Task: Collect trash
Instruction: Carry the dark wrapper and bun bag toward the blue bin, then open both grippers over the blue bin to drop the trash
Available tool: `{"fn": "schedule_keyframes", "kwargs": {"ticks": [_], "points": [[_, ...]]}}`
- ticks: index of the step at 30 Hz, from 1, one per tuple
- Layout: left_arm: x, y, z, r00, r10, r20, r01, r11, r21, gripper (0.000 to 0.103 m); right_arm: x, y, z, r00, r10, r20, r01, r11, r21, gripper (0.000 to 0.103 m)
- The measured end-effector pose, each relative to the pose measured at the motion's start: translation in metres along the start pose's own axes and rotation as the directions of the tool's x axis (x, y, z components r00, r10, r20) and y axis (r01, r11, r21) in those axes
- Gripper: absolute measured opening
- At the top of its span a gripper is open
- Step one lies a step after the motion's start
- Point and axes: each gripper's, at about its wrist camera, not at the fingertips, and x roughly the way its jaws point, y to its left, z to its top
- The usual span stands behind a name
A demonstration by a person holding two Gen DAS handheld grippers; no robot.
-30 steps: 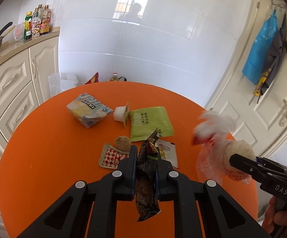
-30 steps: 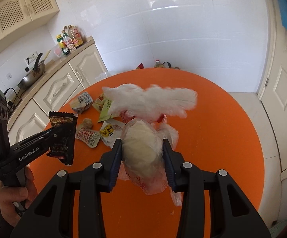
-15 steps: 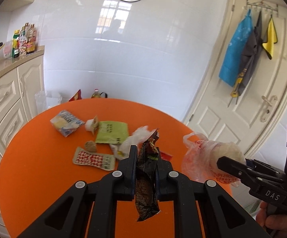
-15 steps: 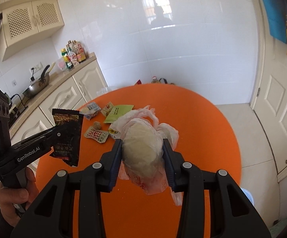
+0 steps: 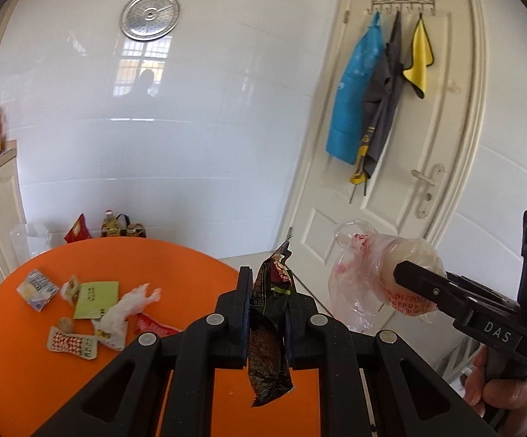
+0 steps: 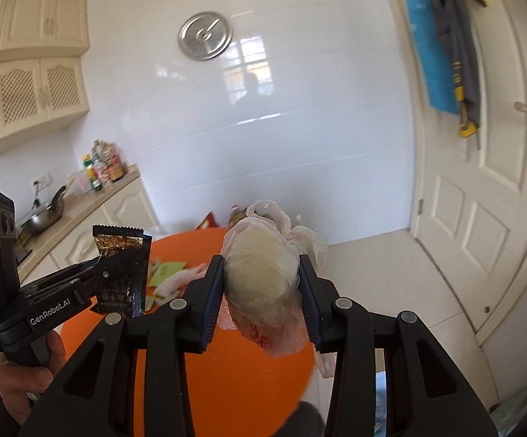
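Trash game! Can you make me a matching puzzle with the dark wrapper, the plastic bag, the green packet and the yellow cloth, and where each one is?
Things:
1. dark wrapper
2. plastic bag
3. green packet
4. yellow cloth

Places:
A. lying on the orange table
B. hanging on the door
C. pinched in the left gripper
D. squeezed in the right gripper

Pairs: 1-C, 2-D, 3-A, 4-B

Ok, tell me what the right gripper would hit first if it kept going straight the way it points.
Probably nothing close. The right gripper, shut on the plastic bag, points past the far edge of the orange table toward the white tiled wall. Depth is hard to judge.
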Motion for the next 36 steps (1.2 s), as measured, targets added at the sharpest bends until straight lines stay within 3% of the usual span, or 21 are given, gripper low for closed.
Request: {"fn": "schedule_keyframes", "kwargs": {"ticks": [6,13,19,26,32,35,36], "points": [[0.054,-0.039,0.011,0.994,-0.098,-0.048,0.101,0.993,0.062,0.010,-0.033,-0.057,0.004,0.989,-0.145,0.036,0.144,0.988,0.051,0.040],[0.130,-0.090,-0.004,0.962,-0.171,-0.212,0.197,0.975,0.107,0.010,-0.041,-0.138,-0.028,0.962,-0.270,-0.045,0.273,0.949,0.159,0.040],[0.204,-0.112,-0.031,0.897,-0.189,-0.398,0.239,0.968,0.079,0.010,-0.007,-0.200,-0.079,0.936,-0.297,-0.189,0.338,0.909,0.244,0.039],[0.281,-0.119,-0.052,0.797,-0.169,-0.579,0.218,0.976,0.017,0.010,0.046,-0.261,-0.143,0.900,-0.245,-0.361,0.374,0.860,0.347,0.040],[0.329,-0.122,-0.056,0.746,-0.137,-0.652,0.181,0.983,0.001,0.012,0.070,-0.294,-0.175,0.885,-0.193,-0.425,0.381,0.823,0.421,0.040],[0.352,-0.129,-0.057,0.726,-0.113,-0.678,0.164,0.986,0.012,0.024,0.084,-0.306,-0.185,0.869,-0.185,-0.459,0.401,0.807,0.433,0.043],[0.360,-0.133,-0.057,0.725,-0.102,-0.682,0.159,0.987,0.022,0.038,0.089,-0.310,-0.188,0.863,-0.181,-0.472,0.407,0.802,0.437,0.043]]}}
